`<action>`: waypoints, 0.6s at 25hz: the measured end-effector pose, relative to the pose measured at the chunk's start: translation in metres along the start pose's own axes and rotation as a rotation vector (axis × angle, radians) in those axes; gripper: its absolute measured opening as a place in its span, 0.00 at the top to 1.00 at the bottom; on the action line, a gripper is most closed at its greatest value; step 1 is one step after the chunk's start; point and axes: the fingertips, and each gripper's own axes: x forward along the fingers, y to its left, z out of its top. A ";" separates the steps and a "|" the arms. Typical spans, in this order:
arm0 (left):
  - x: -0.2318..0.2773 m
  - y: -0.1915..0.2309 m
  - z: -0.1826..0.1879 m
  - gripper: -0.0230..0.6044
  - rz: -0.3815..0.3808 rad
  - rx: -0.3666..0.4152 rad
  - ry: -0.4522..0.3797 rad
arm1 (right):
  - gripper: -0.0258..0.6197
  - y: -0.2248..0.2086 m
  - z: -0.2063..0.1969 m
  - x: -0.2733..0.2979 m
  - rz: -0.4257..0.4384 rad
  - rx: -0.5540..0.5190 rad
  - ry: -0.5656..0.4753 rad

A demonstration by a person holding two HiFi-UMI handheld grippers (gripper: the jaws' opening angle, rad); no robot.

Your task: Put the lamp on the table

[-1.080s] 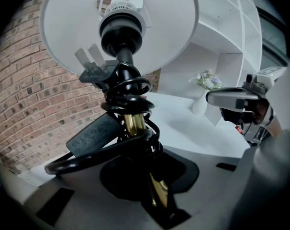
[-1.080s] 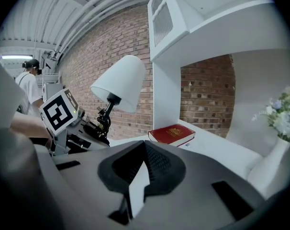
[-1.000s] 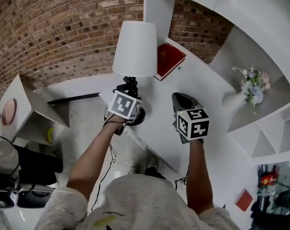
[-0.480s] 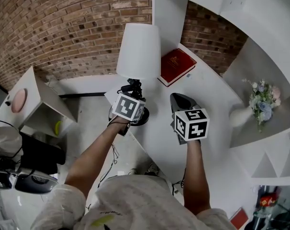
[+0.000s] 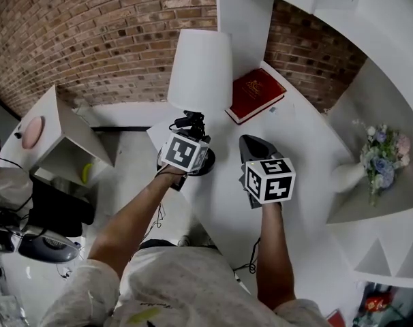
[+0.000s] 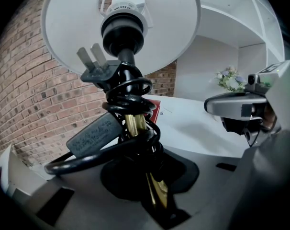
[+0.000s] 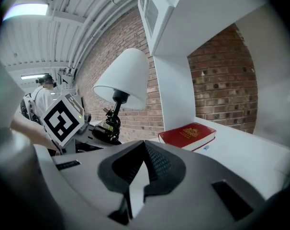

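Observation:
The lamp (image 5: 200,70) has a white shade, a brass stem (image 6: 135,126) wound with black cord and plug, and a black round base (image 5: 208,167). It stands upright over the near left corner of the white table (image 5: 288,135). I cannot tell whether the base rests on the table. My left gripper (image 5: 188,136) is shut on the stem, low down above the base (image 6: 154,195). My right gripper (image 5: 251,145) hovers over the table to the right of the lamp, jaws shut and empty (image 7: 144,145). The right gripper view shows the lamp (image 7: 123,78) at its left.
A red book (image 5: 254,94) lies on the table behind the lamp, against a white shelf upright (image 5: 244,19). A vase of flowers (image 5: 377,155) stands in the shelving at right. A white side cabinet (image 5: 56,135) stands on the floor at left. A person (image 7: 39,97) stands far back.
The head view has shifted a little. The left gripper keeps its hold on the lamp at the table corner, and the right gripper stays shut beside it.

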 end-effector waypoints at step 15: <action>0.029 0.013 0.017 0.84 0.060 0.042 -0.143 | 0.96 -0.007 -0.020 0.029 0.030 0.033 0.014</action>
